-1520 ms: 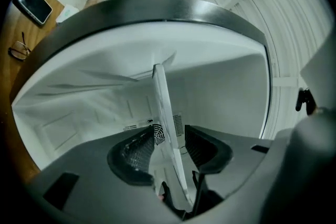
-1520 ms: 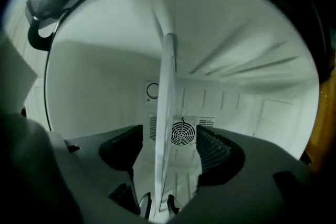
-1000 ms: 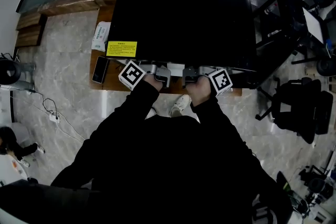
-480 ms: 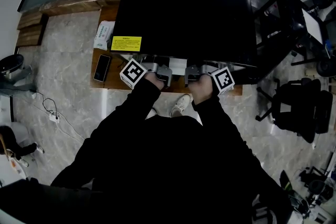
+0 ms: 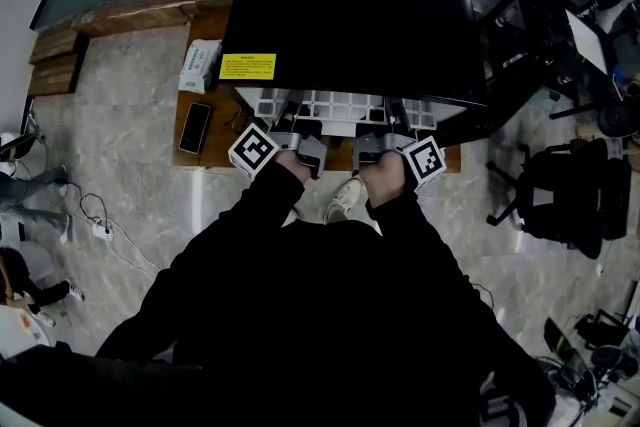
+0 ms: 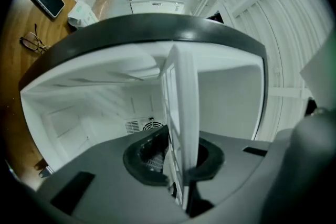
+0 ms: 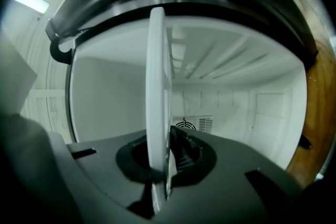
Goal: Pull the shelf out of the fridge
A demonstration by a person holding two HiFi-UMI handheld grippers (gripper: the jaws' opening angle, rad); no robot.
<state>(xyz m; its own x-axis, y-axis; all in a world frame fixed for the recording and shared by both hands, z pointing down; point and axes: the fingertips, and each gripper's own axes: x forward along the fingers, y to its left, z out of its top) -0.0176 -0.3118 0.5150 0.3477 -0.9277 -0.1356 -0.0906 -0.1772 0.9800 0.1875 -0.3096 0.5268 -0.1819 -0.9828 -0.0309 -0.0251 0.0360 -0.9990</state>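
- Fridge point(image 5: 350, 5), black on top and white inside, stood on the wooden surface point(image 5: 212, 140) and held the white grid shelf point(image 5: 340, 107), which was partly slid out of its front.
- Shelf edge lay at 12 o'clock of both tongs. Left tongs point(image 5: 293, 127) and right tongs point(image 5: 385, 127), having just closed, were clenched on it side by side.
- One second earlier no shelf had shown past the fridge's front; now its grid jutted towards the person.

Shelf point(image 5: 335, 105) jutting from fridge point(image 5: 350, 5), left claw point(image 6: 177, 161), right claw point(image 7: 157, 162) on its near edge, phone point(image 5: 194, 128) on table point(image 5: 216, 143) left
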